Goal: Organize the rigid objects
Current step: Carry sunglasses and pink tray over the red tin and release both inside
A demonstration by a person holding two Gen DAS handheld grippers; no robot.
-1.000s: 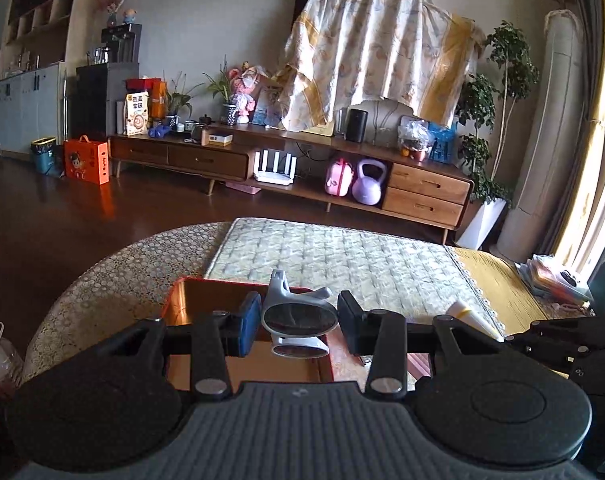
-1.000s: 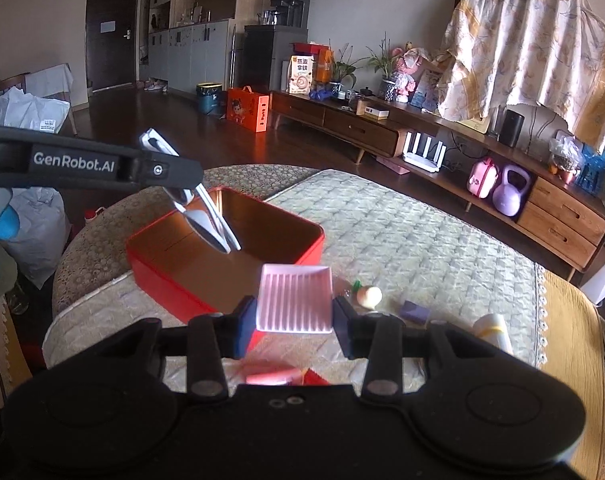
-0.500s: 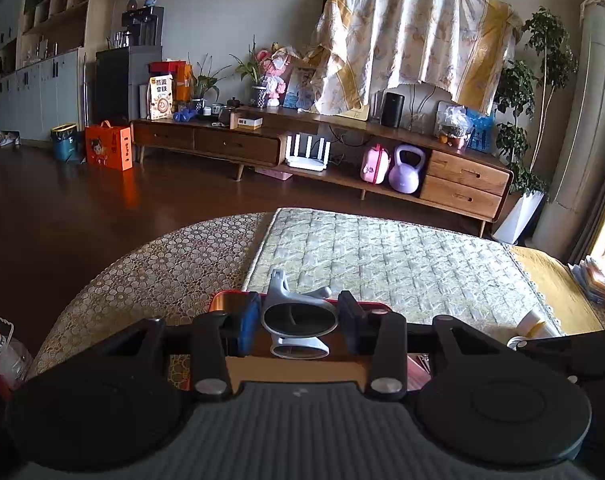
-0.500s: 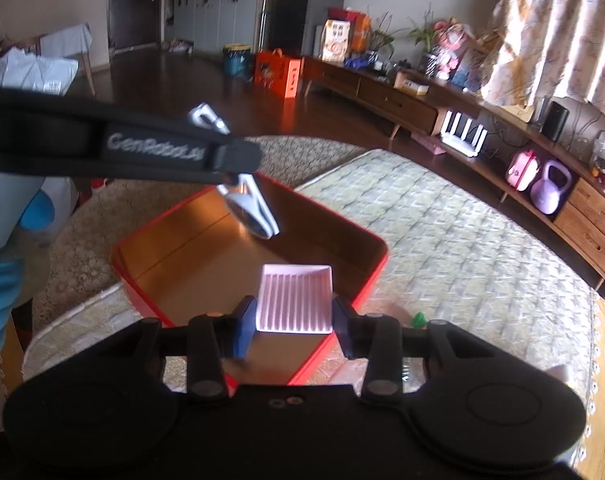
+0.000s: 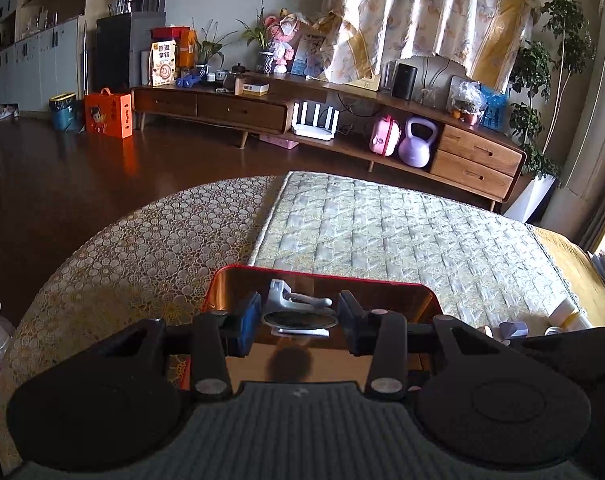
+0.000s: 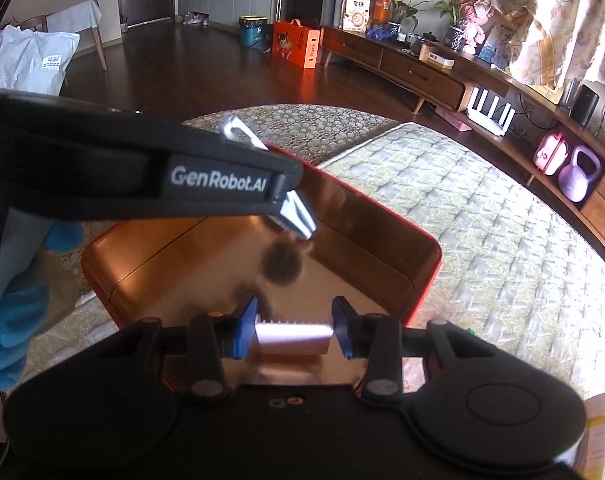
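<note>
Red box [image 6: 430,264], floor bare, both tools' items above it

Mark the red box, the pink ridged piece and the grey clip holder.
red box [image 6: 430,276], right wrist view, on its right wall.
pink ridged piece [image 6: 293,338], right wrist view, on its near face between the pads.
grey clip holder [image 5: 300,318], left wrist view, on its dark round disc.

Daylight enters from the right, bright on the draped cloth [image 5: 418,20] and the quilted table cover [image 5: 402,236]; the wooden floor [image 5: 42,168] stays dim. Glare sheens the red box [image 6: 430,276] interior, where a soft round shadow falls. Fisheye bending curves the edges; the nearest arm looks slightly blurred.
</note>
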